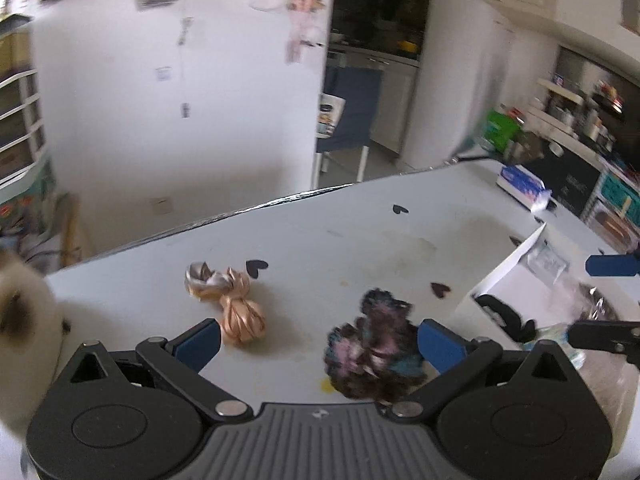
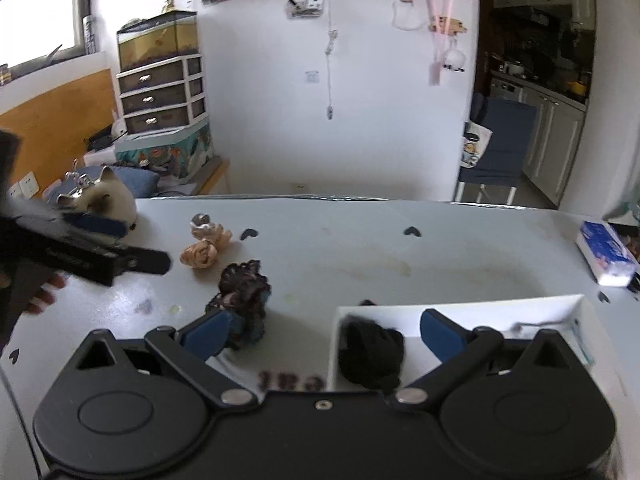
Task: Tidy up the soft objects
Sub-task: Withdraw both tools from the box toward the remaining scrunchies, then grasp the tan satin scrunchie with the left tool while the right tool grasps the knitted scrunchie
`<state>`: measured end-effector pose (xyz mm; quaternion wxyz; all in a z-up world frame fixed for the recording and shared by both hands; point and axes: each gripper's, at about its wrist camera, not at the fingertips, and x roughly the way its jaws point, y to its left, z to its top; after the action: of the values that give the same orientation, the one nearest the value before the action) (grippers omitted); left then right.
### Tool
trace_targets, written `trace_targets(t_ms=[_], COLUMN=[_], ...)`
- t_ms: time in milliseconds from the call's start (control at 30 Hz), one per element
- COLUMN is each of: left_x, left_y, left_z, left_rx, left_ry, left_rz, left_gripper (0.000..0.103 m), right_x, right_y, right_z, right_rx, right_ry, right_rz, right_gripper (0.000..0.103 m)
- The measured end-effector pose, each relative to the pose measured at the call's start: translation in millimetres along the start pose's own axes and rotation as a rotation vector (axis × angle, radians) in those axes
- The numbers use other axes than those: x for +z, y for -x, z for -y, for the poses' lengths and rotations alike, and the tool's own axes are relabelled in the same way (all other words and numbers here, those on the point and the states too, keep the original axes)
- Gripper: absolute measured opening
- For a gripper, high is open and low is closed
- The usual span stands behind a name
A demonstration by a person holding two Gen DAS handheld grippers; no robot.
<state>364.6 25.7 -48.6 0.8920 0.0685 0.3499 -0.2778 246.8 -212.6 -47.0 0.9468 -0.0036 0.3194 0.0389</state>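
A dark fuzzy scrunchie (image 1: 372,348) (image 2: 244,292) lies on the white table (image 1: 340,240). In the left wrist view it sits between the wide-apart fingers of my left gripper (image 1: 319,344), close to the right pad, and nothing is held. A peach satin scrunchie (image 1: 240,320) and a silver-peach one (image 1: 206,278) lie further left, seen together as peach scrunchies (image 2: 204,246) in the right wrist view. My right gripper (image 2: 325,336) is open over the left wall of a white box (image 2: 460,306) that holds a black soft item (image 2: 370,354).
A cat plush (image 2: 108,200) (image 1: 20,312) sits at the table's left edge. A blue tissue pack (image 2: 604,252) (image 1: 520,186) lies at the far right. Small dark heart stickers (image 1: 256,268) dot the tabletop. A person's hand (image 2: 44,292) holds the left gripper (image 2: 132,242).
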Motion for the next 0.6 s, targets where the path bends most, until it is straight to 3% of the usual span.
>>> trace_targets(t_ms=[100,367,600], left_x=[7.4,23.9,29.5], left_y=[-21.2,-74.8,-116.7], left_z=[-21.3,-54.4,-73.2], left_rx=[-0.029,-0.005,-0.113], left_ry=[-0.04,-0.23,-0.259], left_rz=[-0.002,-0.011,-0.068], left_gripper=[0.103,0.103,0.103], right_x=[2.9,0.3,-0.8], right_y=[-12.1,-32.1,-48.7], right_z=[-6.6,-12.6,-22.9], right_rx=[0.005,0.091,0.139], right_ry=[0.015,0.001,0.019], right_rz=[-0.032,-0.051,-0.078], right_gripper=[0.103,0.103,0.103])
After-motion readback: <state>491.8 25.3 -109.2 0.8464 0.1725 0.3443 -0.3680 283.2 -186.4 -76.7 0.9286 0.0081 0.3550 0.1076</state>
